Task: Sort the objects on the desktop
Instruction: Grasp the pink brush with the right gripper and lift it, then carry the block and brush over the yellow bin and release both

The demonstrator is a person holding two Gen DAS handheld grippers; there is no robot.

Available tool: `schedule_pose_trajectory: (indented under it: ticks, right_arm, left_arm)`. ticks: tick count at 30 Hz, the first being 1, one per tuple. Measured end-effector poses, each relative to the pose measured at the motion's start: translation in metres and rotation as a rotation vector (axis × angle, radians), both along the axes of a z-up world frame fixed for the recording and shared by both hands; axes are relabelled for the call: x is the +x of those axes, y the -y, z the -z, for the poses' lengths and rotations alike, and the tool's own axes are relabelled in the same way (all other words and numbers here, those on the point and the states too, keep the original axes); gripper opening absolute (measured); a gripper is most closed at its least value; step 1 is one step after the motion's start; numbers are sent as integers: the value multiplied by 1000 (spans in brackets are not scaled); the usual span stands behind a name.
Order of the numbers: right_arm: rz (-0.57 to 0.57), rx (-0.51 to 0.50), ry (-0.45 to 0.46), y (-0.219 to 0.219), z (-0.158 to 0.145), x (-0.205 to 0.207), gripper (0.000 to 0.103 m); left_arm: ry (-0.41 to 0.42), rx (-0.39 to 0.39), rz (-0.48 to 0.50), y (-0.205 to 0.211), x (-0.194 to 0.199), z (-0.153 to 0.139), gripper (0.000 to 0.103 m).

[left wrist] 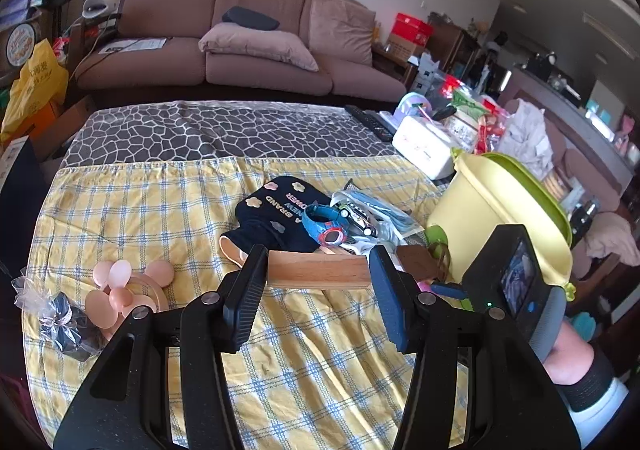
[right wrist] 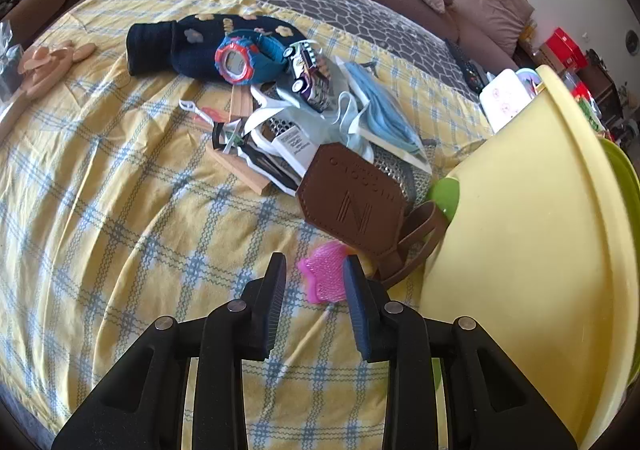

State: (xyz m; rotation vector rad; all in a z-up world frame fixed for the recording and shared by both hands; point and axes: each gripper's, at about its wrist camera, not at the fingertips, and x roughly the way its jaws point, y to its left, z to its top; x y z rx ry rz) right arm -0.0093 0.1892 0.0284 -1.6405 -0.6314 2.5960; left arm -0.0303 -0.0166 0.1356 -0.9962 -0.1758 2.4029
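**While both grippers hover, the pile waits on the bench**

As the left gripper [left wrist: 318, 270] hangs over the yellow checked cloth [left wrist: 132, 206], its fingers [left wrist: 248, 290] stand wide apart with a wood block [left wrist: 318, 270] lying between the tips; from here I cannot tell whether the pads touch it. The right gripper [right wrist: 314, 290] is also spread, holding nothing, its right finger tip just in front of a pink comb [right wrist: 326, 276] on the cloth.

Beyond the block sits the heap: a navy sock [left wrist: 266, 216] with flower patches, a blue watch [left wrist: 324, 224] resting on it, a toy car [left wrist: 358, 216] just beside the watch, and a clear bag [right wrist: 376, 118] with something pale blue inside. A brown leather tag [right wrist: 354, 202] lies at the near edge of the heap, its strap touching a yellow tub [right wrist: 532, 230] with a green rim.

Well apart on the left lie a pink fan [left wrist: 126, 290] and a small wrapped dark parcel [left wrist: 66, 324].
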Motion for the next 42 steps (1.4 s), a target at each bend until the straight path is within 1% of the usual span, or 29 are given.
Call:
schedule_pose_trajectory:
  ticks: [3, 5, 7, 14, 15, 16, 17, 19, 24, 26, 29, 33, 36, 42]
  right_arm:
    - [11, 32, -8, 1, 3, -4, 33]
    - [15, 81, -9, 2, 8, -7, 33]
    - [11, 124, -7, 4, 14, -11, 37]
    - [-20, 120, 6, 8, 12, -11, 26]
    - [-27, 99, 7, 9, 9, -9, 26]
    - [-34, 64, 8, 9, 4, -7, 22]
    - [-47, 15, 3, 10, -2, -6, 23]
    - [-84, -114, -30, 12, -23, 1, 23]
    - [-141, -342, -114, 16, -67, 12, 23]
    - [-151, -400, -141, 16, -80, 16, 23]
    - [-159, -459, -175, 14, -97, 19, 23]
    - [-142, -481, -228, 3, -115, 23, 23]
    - [-115, -503, -266, -15, -128, 26, 23]
    - [-33, -508, -340, -57, -152, 37, 23]
  left_arm:
    - [-2, 0, 2, 0, 1, 0, 49]
    - [-3, -1, 3, -1, 1, 0, 49]
    - [-1, 0, 6, -1, 1, 0, 49]
    - [3, -7, 13, -3, 1, 1, 49]
    - [3, -4, 11, -2, 1, 0, 49]
    - [1, -1, 10, -2, 1, 0, 49]
    - [-1, 2, 10, -1, 1, -1, 49]
    - [-4, 5, 9, -1, 0, -2, 49]
    - [-8, 2, 17, -5, 1, -3, 49]
    - [-12, 4, 21, -7, 1, -4, 49]
    - [-17, 8, 32, -13, 2, -5, 49]
    - [-23, 12, 54, -24, 4, -7, 49]
    - [-27, 17, 82, -38, 7, -9, 49]
    - [-48, 35, 160, -81, 18, -18, 49]
